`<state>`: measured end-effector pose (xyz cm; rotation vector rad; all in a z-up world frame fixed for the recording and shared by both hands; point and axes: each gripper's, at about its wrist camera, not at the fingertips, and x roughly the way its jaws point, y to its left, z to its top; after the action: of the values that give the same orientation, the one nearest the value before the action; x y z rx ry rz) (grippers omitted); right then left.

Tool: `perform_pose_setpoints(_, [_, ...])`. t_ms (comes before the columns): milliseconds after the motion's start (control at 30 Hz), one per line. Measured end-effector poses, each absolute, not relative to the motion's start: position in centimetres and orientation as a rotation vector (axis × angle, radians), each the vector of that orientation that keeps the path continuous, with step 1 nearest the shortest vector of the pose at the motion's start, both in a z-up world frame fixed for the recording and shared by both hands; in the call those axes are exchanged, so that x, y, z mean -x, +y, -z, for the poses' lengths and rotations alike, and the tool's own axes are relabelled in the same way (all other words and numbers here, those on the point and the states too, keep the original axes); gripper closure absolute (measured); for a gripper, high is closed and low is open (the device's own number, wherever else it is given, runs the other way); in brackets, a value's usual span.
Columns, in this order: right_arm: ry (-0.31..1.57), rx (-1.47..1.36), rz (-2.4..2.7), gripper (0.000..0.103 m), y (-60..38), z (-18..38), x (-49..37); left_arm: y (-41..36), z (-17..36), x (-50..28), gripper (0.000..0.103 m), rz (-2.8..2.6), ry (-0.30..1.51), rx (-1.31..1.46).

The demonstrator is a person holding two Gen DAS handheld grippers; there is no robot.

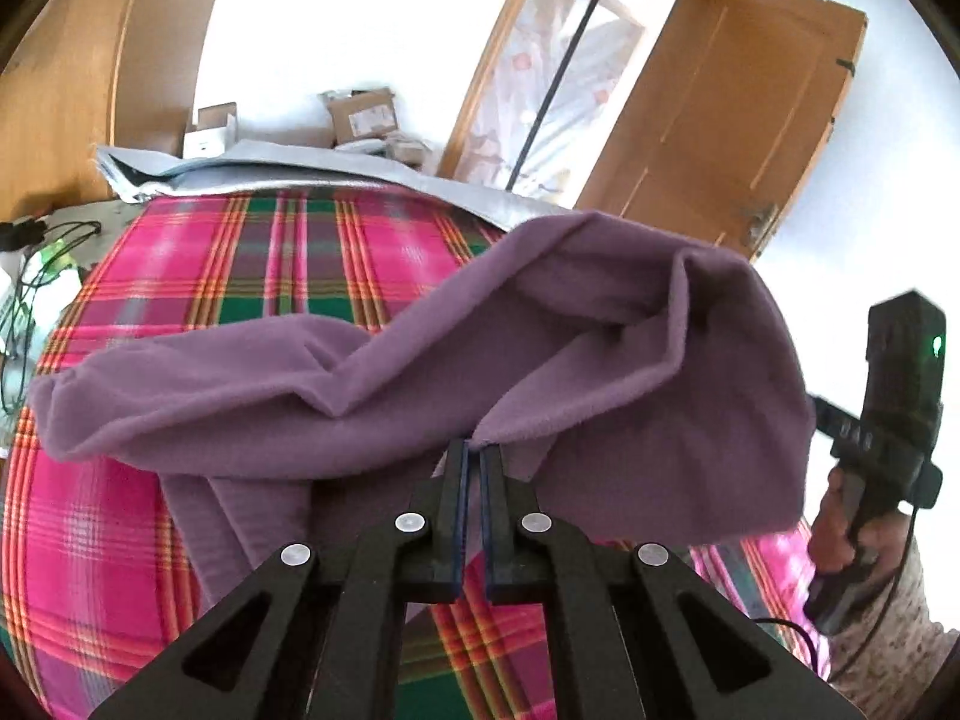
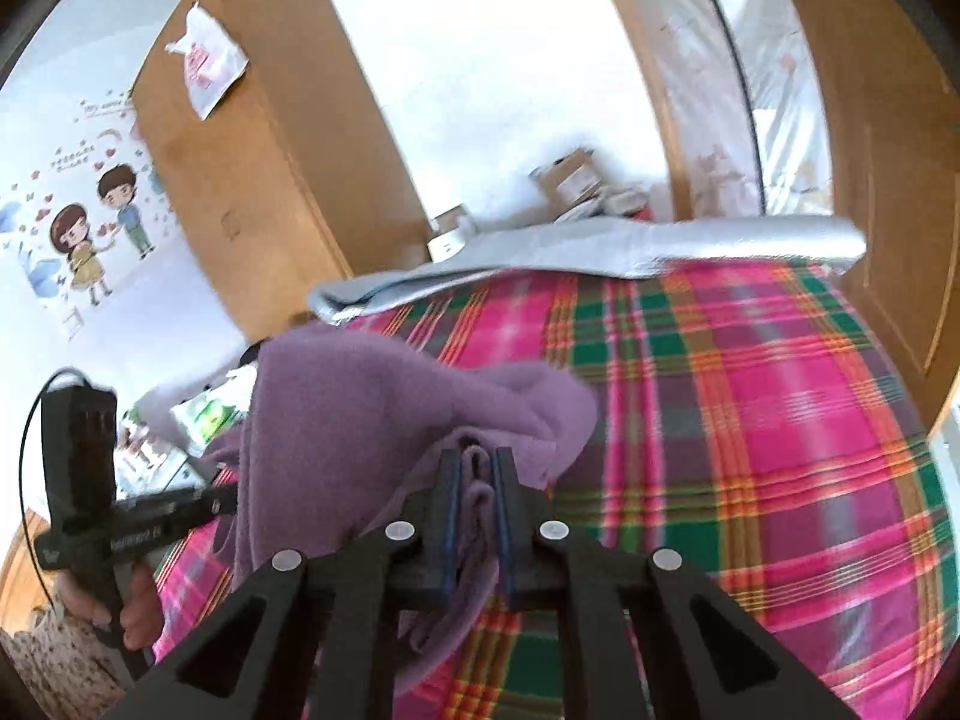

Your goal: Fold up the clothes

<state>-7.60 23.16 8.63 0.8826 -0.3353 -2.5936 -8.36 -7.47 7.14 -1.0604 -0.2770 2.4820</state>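
A purple fleece garment point(image 1: 420, 354) is lifted off the pink plaid bedspread point(image 1: 198, 264), hanging in folds between both grippers. My left gripper point(image 1: 474, 450) is shut on an edge of the garment, which rises from its tips. My right gripper point(image 2: 476, 456) is shut on a bunched fold of the purple garment point(image 2: 360, 408), with cloth pinched between its blue pads and trailing below. In the left wrist view the right gripper's body point(image 1: 888, 420) shows at the right edge, held by a hand. In the right wrist view the left gripper's body point(image 2: 90, 480) shows at the left, also in a hand.
A grey folded sheet point(image 1: 312, 171) lies along the far end of the bed, with cardboard boxes point(image 1: 360, 114) behind it. A wooden wardrobe point(image 2: 258, 150) and an open wooden door point(image 1: 738, 120) stand beyond. Cables and clutter point(image 1: 36, 276) sit beside the bed's left side.
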Motion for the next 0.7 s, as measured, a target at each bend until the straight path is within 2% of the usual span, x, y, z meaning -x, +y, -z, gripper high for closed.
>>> perform_pose_setpoints(267, [-0.383,-0.896,2.691,0.095,26.4,-9.0,7.4,-5.1,-5.2,7.2,0.099,-2.365,-0.189,1.131])
perform_pose_setpoints(467, [-0.385,-0.867,2.806,0.096,28.4,-9.4,7.1,-3.3,-3.2,6.0,0.099,-2.296,-0.053,1.2])
perform_pose_setpoints(633, [-0.366,-0.911,2.852,0.096,29.7,-8.7,7.6,-3.0,-2.9,6.3,0.099,-2.243,-0.065,1.211])
perform_pose_setpoints(700, [-0.295,-0.944,2.87,0.095,29.4,-8.5,7.8,-3.1,-3.4,6.5,0.099,-2.239,-0.081,1.189])
